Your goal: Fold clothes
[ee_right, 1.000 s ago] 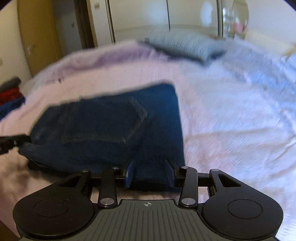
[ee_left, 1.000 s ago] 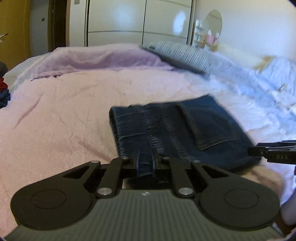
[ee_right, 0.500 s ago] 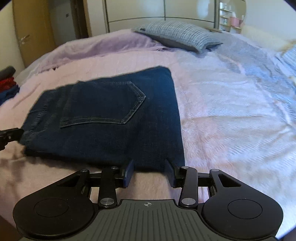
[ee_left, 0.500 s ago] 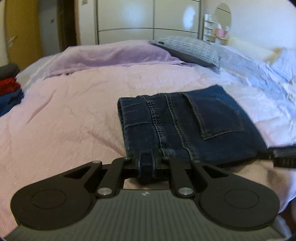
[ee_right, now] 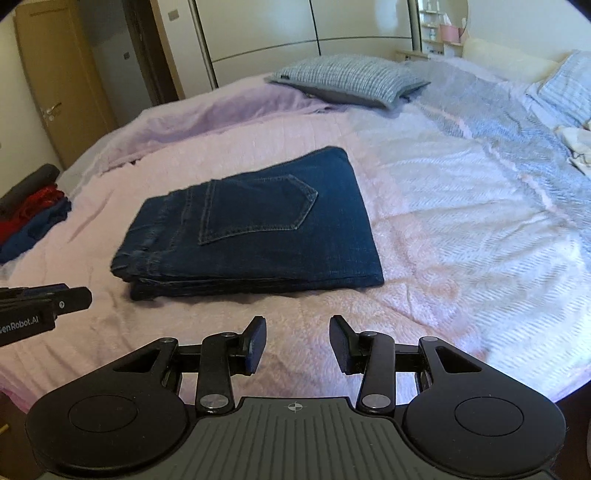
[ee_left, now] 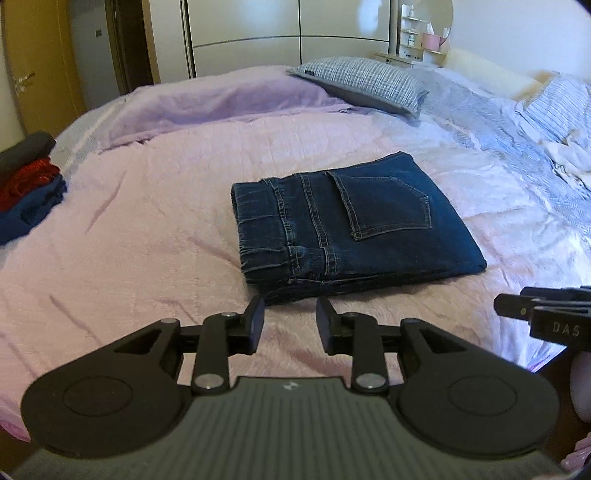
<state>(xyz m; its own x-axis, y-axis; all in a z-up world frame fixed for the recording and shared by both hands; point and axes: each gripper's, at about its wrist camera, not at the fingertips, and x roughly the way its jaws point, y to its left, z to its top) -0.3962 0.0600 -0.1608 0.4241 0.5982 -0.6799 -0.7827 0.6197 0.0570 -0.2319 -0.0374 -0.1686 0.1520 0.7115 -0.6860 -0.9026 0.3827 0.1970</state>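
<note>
A pair of dark blue jeans (ee_left: 354,225) lies folded into a flat rectangle on the pink bedspread (ee_left: 147,229), back pocket up. My left gripper (ee_left: 290,314) hangs just short of the jeans' near edge; its jaws are opening and nothing is between them. In the right wrist view the same jeans (ee_right: 258,229) lie further off. My right gripper (ee_right: 297,334) stands open over the bedspread (ee_right: 424,258), clear of the denim. Each gripper's tip shows at the edge of the other's view.
A checked grey pillow (ee_left: 365,81) and a lilac blanket (ee_left: 221,99) lie at the bed's far end. Folded red, blue and dark clothes (ee_left: 29,192) are stacked at the left edge. Striped bedding and crumpled white cloth (ee_left: 569,158) lie right. Wardrobe doors (ee_left: 280,33) stand behind.
My left gripper let go of the jeans' near edge and opened. Both grippers drew back and rose, so the folded jeans now lie further from them.
</note>
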